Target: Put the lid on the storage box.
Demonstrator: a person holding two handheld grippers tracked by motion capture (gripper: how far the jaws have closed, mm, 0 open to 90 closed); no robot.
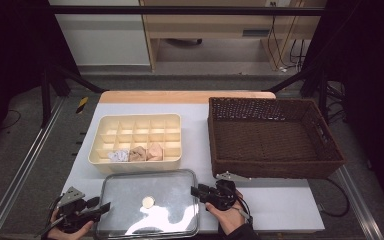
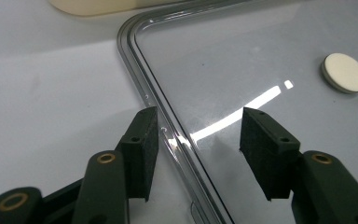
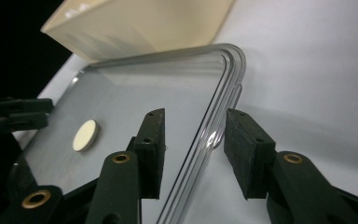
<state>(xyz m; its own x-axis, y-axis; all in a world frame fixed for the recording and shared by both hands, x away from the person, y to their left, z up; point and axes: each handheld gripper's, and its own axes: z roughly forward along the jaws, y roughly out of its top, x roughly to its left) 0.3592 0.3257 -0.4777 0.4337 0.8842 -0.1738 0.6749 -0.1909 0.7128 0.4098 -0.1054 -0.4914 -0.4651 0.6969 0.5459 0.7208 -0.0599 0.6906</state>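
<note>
Both tongs, left (image 1: 104, 206) and right (image 1: 195, 191), straddle the clear lid's (image 1: 130, 200) opposite rims, open.

High view overhead facing forward, 2 gripper views close, sharing lid (image 1: 147, 202)

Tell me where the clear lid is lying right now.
In the high view the clear lid lies flat at the table's near edge, just in front of the cream divided box, between the left gripper and right gripper.

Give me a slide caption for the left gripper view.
Left gripper open, jaws straddling the clear lid's rim, its round knob at far right.
</note>
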